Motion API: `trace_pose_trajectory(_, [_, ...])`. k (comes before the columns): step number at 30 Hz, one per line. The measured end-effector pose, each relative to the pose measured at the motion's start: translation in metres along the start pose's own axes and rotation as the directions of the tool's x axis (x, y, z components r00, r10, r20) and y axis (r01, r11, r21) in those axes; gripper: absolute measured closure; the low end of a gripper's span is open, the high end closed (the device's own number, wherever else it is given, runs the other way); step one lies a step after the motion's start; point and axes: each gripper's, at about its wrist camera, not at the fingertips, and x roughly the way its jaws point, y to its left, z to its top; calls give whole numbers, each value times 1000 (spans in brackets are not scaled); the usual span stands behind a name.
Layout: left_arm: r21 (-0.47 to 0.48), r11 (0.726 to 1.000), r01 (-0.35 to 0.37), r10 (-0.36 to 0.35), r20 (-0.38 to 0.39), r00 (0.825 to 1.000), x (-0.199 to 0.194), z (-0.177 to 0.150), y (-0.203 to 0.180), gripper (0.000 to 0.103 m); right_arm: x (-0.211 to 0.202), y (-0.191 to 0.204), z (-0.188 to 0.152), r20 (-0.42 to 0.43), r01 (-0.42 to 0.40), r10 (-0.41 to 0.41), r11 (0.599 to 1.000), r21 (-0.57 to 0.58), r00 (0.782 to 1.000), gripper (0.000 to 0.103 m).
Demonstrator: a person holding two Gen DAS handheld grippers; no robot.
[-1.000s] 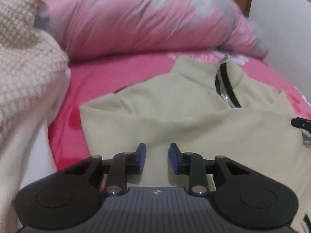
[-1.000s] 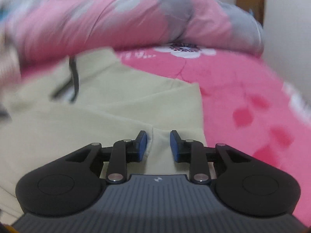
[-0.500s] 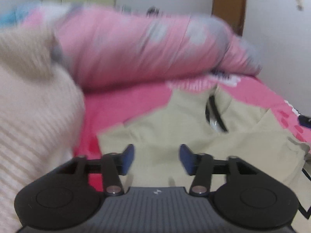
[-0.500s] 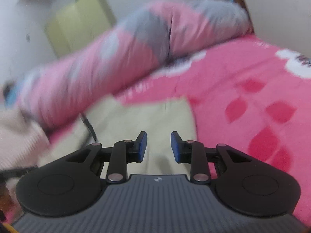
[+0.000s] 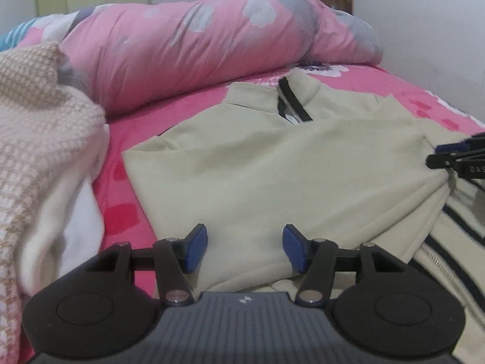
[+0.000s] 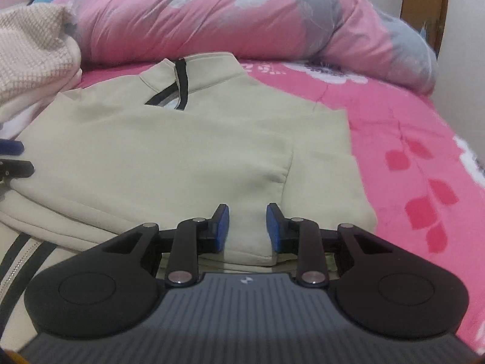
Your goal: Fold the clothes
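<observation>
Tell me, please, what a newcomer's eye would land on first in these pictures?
Probably the beige zip-neck top, spread across the middle of the bright pink bedsheet with its lower part folded up. Behind it lies a rolled pink floral duvet, and a cream knitted garment is heaped at the left.

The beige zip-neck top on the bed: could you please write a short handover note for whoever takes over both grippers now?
Left gripper: open, jaws just widened, nothing between them, over the near left part of the beige top.
Right gripper: jaws apart, holding nothing, over the near right corner.
Top lies collar-far on the pink bedsheet, with fabric layers folded across its front.
Left to do: further folds. A knitted garment waits at the left.
</observation>
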Motion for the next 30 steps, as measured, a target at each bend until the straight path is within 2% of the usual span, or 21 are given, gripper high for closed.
trace_pose_trajectory(5, [-73,997,-4,7,31,1000,-26,-1,1,40,-40,5,14,37,-38,35,996,79,999,69])
trace_pose_trajectory(7, [-97,995,6,-2,43,999,-36,-3,0,35,-53,10,15,36,-44,41,994,103,999,57])
trace_pose_trajectory(12, [-119,992,26,-22,38,999,-51,-6,-2,26,-77,23,15,23,-46,44,990,135,999,49])
trace_pose_trajectory(14, [-124,992,28,-23,38,999,-57,-7,-2,19,-87,26,17,26,-38,34,987,156,999,43])
trace_pose_trajectory(16, [-141,990,30,-21,59,998,-66,-6,0,11,-99,28,20,43,-32,25,984,173,999,25])
trace_pose_trajectory(18, [-165,986,32,-20,75,997,-74,-5,3,9,-113,31,25,68,-22,10,983,183,998,14])
trace_pose_trajectory(21, [-210,977,34,-17,79,997,-83,-3,8,5,-129,36,30,86,-1,-14,986,169,996,3])
trace_pose_trajectory(30, [-289,956,47,-20,96,995,-109,2,22,3,-158,46,42,88,49,-68,977,206,994,1])
